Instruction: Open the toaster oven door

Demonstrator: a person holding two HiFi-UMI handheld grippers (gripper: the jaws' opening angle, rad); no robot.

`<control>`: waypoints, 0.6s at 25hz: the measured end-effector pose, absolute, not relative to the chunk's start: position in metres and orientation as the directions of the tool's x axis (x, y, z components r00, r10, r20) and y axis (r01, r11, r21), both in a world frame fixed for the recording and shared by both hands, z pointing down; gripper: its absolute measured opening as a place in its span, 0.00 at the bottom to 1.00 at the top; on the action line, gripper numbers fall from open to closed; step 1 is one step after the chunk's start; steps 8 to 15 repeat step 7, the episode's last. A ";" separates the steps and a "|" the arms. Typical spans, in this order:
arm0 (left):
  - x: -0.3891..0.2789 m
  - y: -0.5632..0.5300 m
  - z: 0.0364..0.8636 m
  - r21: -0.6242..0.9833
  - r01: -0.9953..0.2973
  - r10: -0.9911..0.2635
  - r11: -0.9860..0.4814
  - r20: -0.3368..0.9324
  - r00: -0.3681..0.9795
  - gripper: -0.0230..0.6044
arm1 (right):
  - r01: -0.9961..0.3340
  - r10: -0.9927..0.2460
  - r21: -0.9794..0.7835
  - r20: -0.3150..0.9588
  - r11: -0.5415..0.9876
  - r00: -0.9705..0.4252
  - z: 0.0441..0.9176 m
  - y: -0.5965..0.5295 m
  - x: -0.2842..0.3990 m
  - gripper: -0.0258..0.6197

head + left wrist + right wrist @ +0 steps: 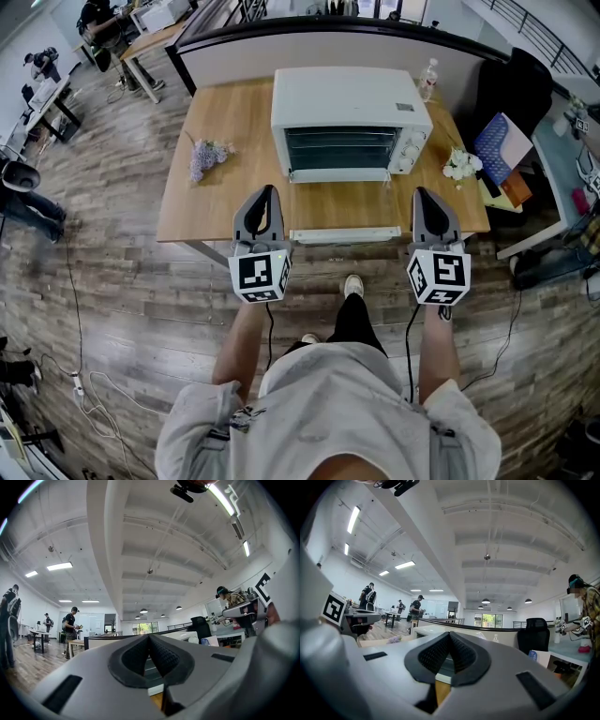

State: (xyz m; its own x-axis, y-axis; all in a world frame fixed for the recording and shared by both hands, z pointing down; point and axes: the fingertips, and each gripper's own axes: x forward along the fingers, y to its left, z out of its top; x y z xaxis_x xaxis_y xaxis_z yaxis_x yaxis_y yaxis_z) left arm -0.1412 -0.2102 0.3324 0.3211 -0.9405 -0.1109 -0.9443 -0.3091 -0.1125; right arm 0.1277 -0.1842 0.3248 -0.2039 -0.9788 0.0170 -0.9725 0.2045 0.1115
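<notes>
Toward the far edge of the wooden table (pixel 216 211), about midway along it, sits the white toaster oven (pixel 349 120), its dark glass door (pixel 339 148) facing the person and looking shut, with the control knobs (pixel 411 150) at the right of its front. On the table's left part, near the left edge, lies a bunch of purple flowers (pixel 208 156); a small white bouquet (pixel 461 165) rests by the right edge, and a clear bottle (pixel 428 79) stands at the far right corner. A long white bar (pixel 345 234) lies along the near edge in front of the oven; what it is cannot be told. The left gripper (pixel 266 192) hangs over the near edge left of that bar, and the right gripper (pixel 421 193) over the near edge to the bar's right, both pointing toward the oven and both well apart from it. In the left gripper view the left gripper's dark ribbed pads (pixel 165 657) meet at the tip with nothing between them, so its jaws are together and empty. The right gripper view shows the same of the right gripper: pads (pixel 461 652) pressed together, nothing held. Each gripper's marker cube sits at its rear above the person's forearm. Beyond the table's right edge stand a black office chair (pixel 514 82) and a blue folder (pixel 494 142).
</notes>
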 end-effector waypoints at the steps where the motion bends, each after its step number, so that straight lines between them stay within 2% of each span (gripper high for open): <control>1: -0.141 -0.210 0.332 -0.113 -0.944 -0.940 -0.309 -0.111 0.321 0.06 | -0.972 -0.979 0.113 0.018 0.204 -0.203 0.325 -0.185 0.128 0.07; 15: -0.136 -0.214 0.337 -0.113 -0.942 -0.939 -0.317 -0.105 0.329 0.06 | -0.973 -0.980 0.117 0.023 0.198 -0.197 0.330 -0.189 0.134 0.07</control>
